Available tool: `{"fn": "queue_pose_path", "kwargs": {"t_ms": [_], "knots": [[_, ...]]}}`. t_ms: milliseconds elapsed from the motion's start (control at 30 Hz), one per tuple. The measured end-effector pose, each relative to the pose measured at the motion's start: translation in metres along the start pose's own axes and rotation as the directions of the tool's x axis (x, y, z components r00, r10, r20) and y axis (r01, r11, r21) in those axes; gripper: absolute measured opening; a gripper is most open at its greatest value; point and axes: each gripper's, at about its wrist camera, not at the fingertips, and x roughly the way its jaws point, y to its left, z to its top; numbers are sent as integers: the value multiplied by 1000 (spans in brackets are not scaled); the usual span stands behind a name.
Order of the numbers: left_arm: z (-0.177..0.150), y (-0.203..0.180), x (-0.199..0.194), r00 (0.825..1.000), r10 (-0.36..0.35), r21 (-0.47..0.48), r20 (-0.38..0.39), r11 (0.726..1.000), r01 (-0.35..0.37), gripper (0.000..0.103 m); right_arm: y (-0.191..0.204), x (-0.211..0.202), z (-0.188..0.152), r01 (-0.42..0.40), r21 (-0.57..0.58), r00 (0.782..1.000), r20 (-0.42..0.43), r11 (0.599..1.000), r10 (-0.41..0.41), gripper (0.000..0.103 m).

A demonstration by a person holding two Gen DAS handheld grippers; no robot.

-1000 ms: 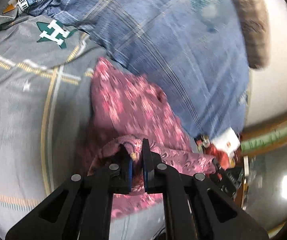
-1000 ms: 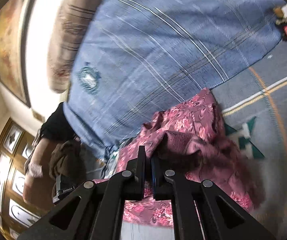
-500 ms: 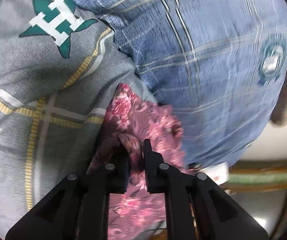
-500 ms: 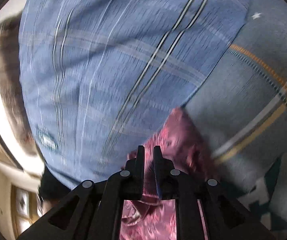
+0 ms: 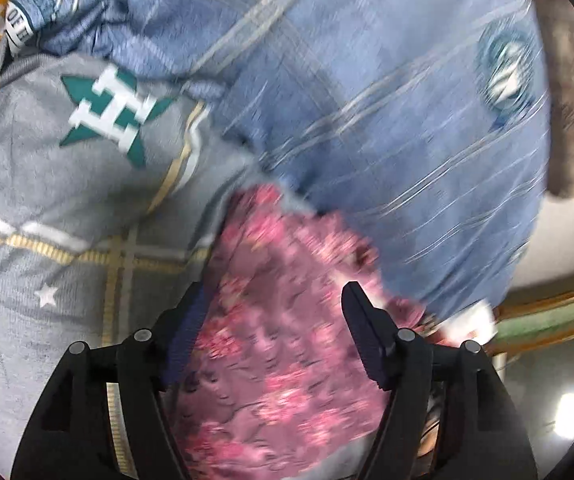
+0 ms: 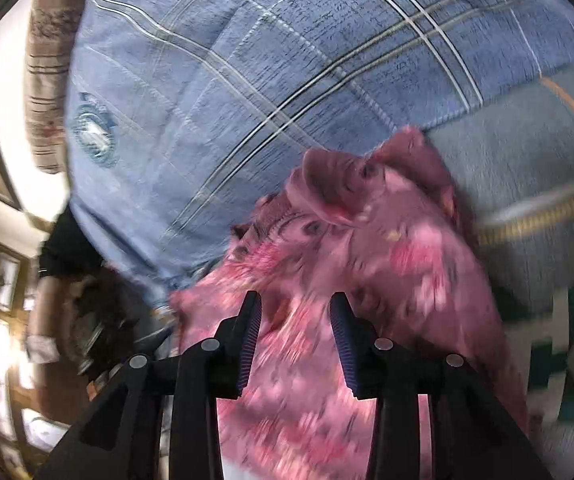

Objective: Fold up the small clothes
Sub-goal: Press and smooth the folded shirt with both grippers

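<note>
A small pink floral garment (image 5: 283, 328) lies on the grey bedsheet (image 5: 67, 208), its far edge against a blue plaid pillow (image 5: 387, 100). In the left wrist view my left gripper (image 5: 275, 296) hovers just over the cloth, its jaws opening wide; the cloth lies below them, not pinched. In the right wrist view the same garment (image 6: 371, 248) lies rumpled, with a raised fold at its far end. My right gripper (image 6: 295, 300) is above it, jaws opening, the pads apart and off the fabric.
The grey sheet carries a green and white H star print (image 5: 111, 112) and yellow stripes. A brown striped cushion (image 6: 47, 60) lies beyond the blue pillow (image 6: 287, 60). Past the bed's edge are dark items (image 6: 79, 280) and wooden furniture (image 5: 547, 312).
Both grippers went from shut on the pink garment to spread apart, letting it drop. Both moved forward toward the blue pillow, and the cloth now lies flatter on the sheet.
</note>
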Motion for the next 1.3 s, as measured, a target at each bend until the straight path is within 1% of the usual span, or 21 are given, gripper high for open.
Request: {"fn": "queue_pose_path", "kwargs": {"t_ms": [100,133,167,333,367,400,433,467,500,567,667,767,867,933,1033,1067,1133,1167,1233,1267,1300], "knots": [[0,2,9,997,70,51,-23,996,-69,68,-15,-22,21,66,60,983,167,996,-76,42],[1,2,11,996,84,66,-28,994,-82,68,-19,-24,25,94,67,980,172,993,-104,49],[3,2,14,995,94,76,-39,993,-91,68,-21,-23,30,141,51,976,160,989,-148,50],[7,-4,36,983,168,125,-72,980,-158,69,-14,-1,32,261,-77,963,88,962,-254,60],[7,-6,40,982,178,127,-65,977,-169,65,-11,5,33,263,-90,963,82,961,-256,60],[7,-8,41,982,184,138,-49,975,-175,45,-7,9,32,249,-109,967,88,962,-240,59],[8,-14,43,981,192,160,-27,970,-185,28,0,12,32,226,-143,972,92,964,-214,44],[8,-19,41,978,206,187,-9,962,-201,13,9,18,34,212,-181,977,77,960,-201,10],[8,-23,35,978,209,202,22,957,-209,10,16,21,35,211,-211,977,61,954,-203,4],[9,-26,25,978,196,203,70,957,-207,5,30,17,37,205,-261,978,95,943,-187,2],[19,-20,10,980,157,166,124,970,-176,5,32,-11,45,146,-219,972,211,965,-99,2],[28,-8,11,974,179,113,138,974,-195,5,8,-19,61,137,-95,957,271,986,-107,2],[34,8,26,968,223,66,117,971,-232,5,-20,-1,65,199,-11,954,232,980,-191,1],[35,20,39,962,260,25,82,965,-263,5,-32,12,62,293,3,937,200,956,-287,0],[35,24,34,975,206,-3,80,978,-206,6,-50,18,57,322,46,935,142,946,-325,1],[34,23,29,975,203,5,85,979,-204,7,-51,12,54,302,48,939,157,952,-306,6],[30,19,15,977,182,22,106,982,-186,7,-48,-3,46,221,34,955,193,975,-224,6],[25,13,6,983,143,46,114,988,-149,8,-45,-10,40,165,20,966,199,986,-166,6],[6,0,-5,986,96,99,135,989,-110,19,-42,-20,26,82,-16,979,190,996,-78,7],[-2,-6,-6,986,91,119,141,987,-108,32,-39,-19,15,49,-36,987,153,998,-43,11],[-13,-11,-3,985,103,144,137,982,-123,39,-37,-14,6,47,-47,993,109,998,-42,14]]}}
